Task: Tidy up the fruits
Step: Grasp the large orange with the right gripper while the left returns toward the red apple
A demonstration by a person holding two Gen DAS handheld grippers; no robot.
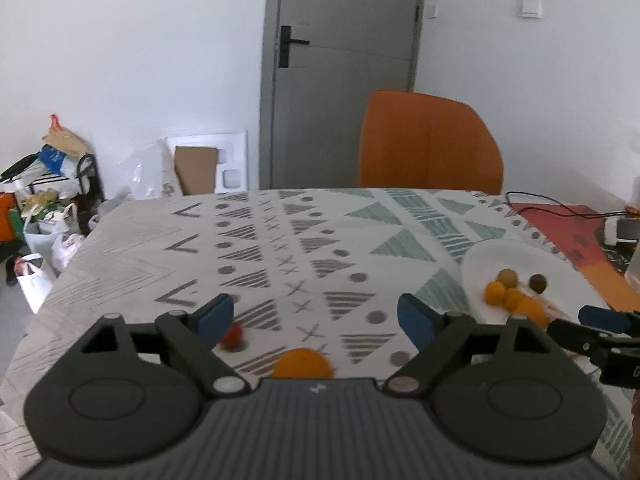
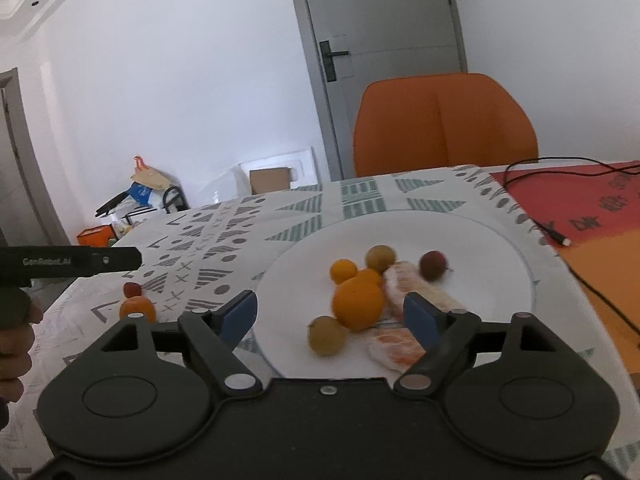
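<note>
A white plate (image 2: 480, 240) on the patterned tablecloth holds several fruits: a large orange (image 2: 357, 304), small oranges (image 2: 343, 271), a yellow-green fruit (image 2: 327, 336), a red fruit (image 2: 433, 265) and wrapped pieces (image 2: 400, 346). My right gripper (image 2: 331, 316) is open and empty, just above the plate's near side. My left gripper (image 1: 315, 318) is open and empty over the cloth, above an orange (image 1: 303, 363) and a small red fruit (image 1: 232, 335) that lie off the plate (image 1: 516, 258). Both loose fruits also show in the right wrist view, the orange (image 2: 138, 307) and the red fruit (image 2: 132, 289).
An orange chair (image 1: 430, 144) stands at the table's far side before a grey door (image 1: 340, 60). A red mat (image 2: 580, 208) with a black cable (image 2: 560, 160) lies right of the plate. Bags and boxes (image 1: 44, 208) clutter the floor at the left.
</note>
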